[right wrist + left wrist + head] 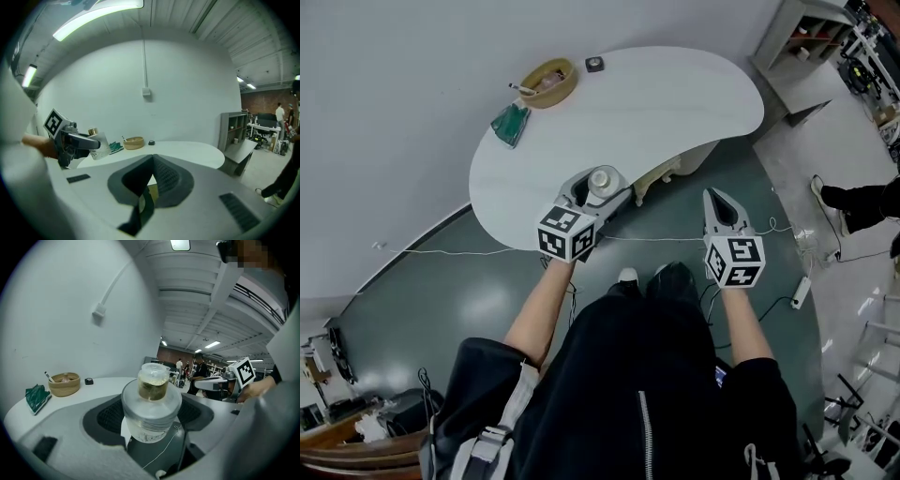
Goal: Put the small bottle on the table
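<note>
A small clear bottle (603,178) with a pale cap and amber liquid stands upright between the jaws of my left gripper (594,189), which is shut on it. The bottle hangs at the near edge of the white rounded table (675,94). In the left gripper view the bottle (151,411) fills the middle, with black ribbed pads (108,416) on both sides. From the right gripper view the bottle (99,139) shows at the left, tilted a little. My right gripper (721,202) is shut with nothing in it, over the dark floor to the right of the table.
At the table's far left stand a woven bowl (547,82), a green packet (511,123) and a small black object (594,64). A grey shelf unit (806,37) stands far right. Cables (787,234) trail over the floor. A person's legs (862,202) show at the right edge.
</note>
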A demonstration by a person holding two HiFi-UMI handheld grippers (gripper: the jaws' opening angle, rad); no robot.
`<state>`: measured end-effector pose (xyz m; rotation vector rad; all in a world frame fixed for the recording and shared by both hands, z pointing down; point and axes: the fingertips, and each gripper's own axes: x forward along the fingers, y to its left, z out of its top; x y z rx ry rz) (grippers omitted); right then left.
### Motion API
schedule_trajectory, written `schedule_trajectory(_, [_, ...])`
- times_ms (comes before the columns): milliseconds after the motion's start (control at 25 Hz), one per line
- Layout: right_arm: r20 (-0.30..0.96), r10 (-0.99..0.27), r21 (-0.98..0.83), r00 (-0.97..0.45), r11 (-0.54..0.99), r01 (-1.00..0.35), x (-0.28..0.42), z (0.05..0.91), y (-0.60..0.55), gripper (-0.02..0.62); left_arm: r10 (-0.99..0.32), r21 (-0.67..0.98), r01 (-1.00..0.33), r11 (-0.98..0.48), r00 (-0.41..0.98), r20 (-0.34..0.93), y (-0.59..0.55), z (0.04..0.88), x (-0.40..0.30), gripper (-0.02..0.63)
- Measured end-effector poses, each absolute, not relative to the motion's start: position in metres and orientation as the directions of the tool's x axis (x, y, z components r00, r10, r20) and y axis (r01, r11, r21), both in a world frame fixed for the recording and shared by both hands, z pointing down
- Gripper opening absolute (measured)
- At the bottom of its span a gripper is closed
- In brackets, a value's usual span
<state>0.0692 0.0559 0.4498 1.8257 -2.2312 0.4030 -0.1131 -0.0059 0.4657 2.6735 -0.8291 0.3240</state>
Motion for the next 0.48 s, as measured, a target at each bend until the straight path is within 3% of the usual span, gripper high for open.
schedule_trajectory(480, [0.365,-0.896,-0.110,-0.252,0.227,-0.968,0.126,0.477,-0.056,0.003,-0.517,0.238,-0.606,-0.759,0.783,0.346,-0.099,0.489,-0.052,0.337])
